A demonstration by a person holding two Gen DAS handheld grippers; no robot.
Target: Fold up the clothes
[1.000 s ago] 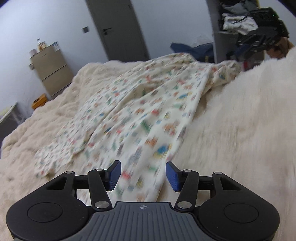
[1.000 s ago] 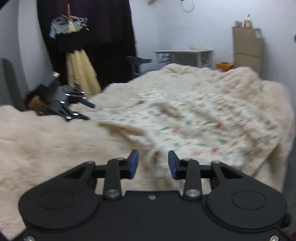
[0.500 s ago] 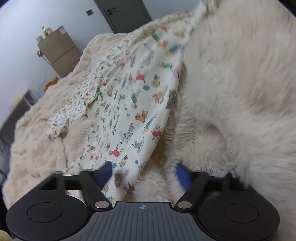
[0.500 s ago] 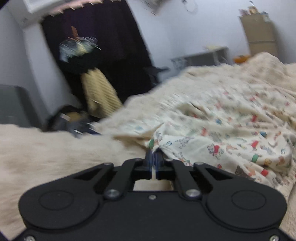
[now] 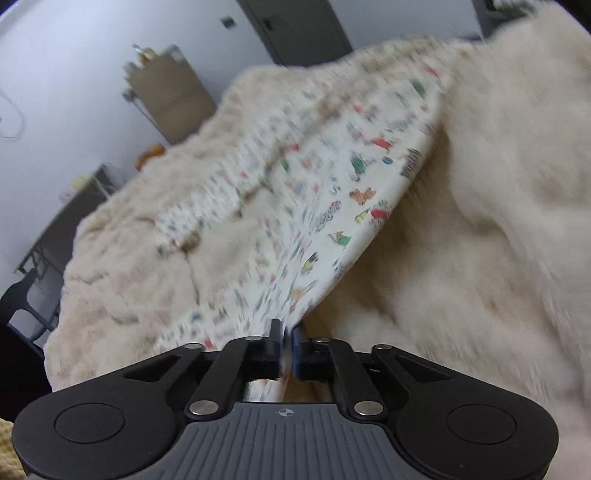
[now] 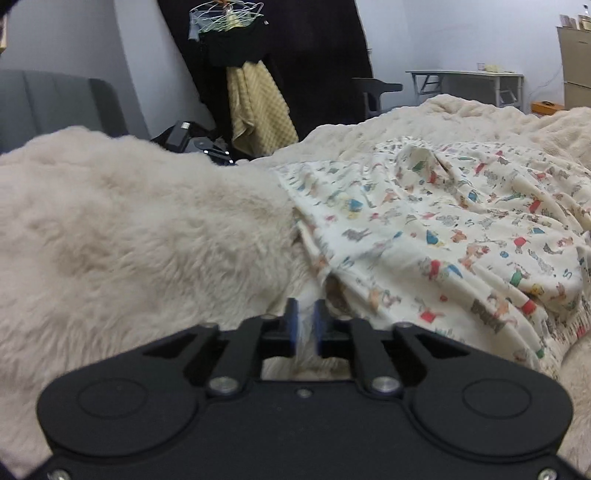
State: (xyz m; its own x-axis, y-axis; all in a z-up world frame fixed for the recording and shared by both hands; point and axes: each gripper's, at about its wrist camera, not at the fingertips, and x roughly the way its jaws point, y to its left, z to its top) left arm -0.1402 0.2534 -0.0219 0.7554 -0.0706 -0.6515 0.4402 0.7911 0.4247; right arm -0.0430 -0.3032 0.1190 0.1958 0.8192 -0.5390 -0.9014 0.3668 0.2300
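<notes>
A cream garment with small coloured cartoon prints [image 5: 332, 184] lies spread on a fluffy cream blanket [image 5: 498, 221]. In the left wrist view my left gripper [image 5: 286, 341] is shut on the near edge of the garment, which stretches away from the jaws. In the right wrist view the garment [image 6: 461, 229] lies wrinkled to the right, and my right gripper [image 6: 304, 325] is shut on a pinch of its white edge. The blue fingertips [image 6: 320, 325] stand a small gap apart with cloth between them.
The fluffy blanket [image 6: 129, 229] covers the whole bed. A brown cabinet [image 5: 170, 96] and a grey door [image 5: 295, 26] stand at the far wall. A dark curtain with a yellow towel [image 6: 258, 107], a chair [image 6: 376, 92] and a white desk [image 6: 465, 81] stand beyond the bed.
Both grippers were open a second ago. The right one closed on the garment edge first. The left one dropped to the near edge and closed on it, and the cloth is now pulled taut.
</notes>
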